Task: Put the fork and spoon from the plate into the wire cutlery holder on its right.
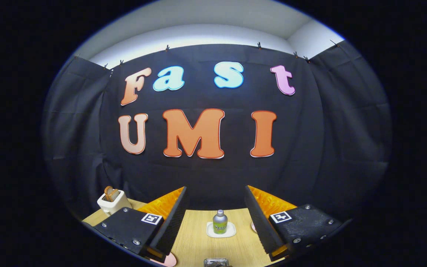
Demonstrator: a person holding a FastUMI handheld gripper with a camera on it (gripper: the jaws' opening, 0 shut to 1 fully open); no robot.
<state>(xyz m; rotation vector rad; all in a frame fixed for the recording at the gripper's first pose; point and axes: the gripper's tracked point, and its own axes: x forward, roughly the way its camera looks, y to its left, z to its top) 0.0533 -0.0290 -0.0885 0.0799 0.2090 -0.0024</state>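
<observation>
My gripper (215, 213) hangs with fingers wide apart, gripping nothing. Beyond them a small bottle (219, 221) stands upright on a white coaster (209, 231), its label unreadable; a toaster (112, 201) sits left of the bottle.

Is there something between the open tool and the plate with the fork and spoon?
Cannot tell: the tool is open and holds nothing. Ahead of its fingers on the wooden table stands only a small bottle on a white coaster; a toaster sits off beside one finger.

bottle (219, 221): 1 | coaster (221, 230): 1 | toaster (114, 202): 1 | claw (216, 217): 1, fingers apart
</observation>
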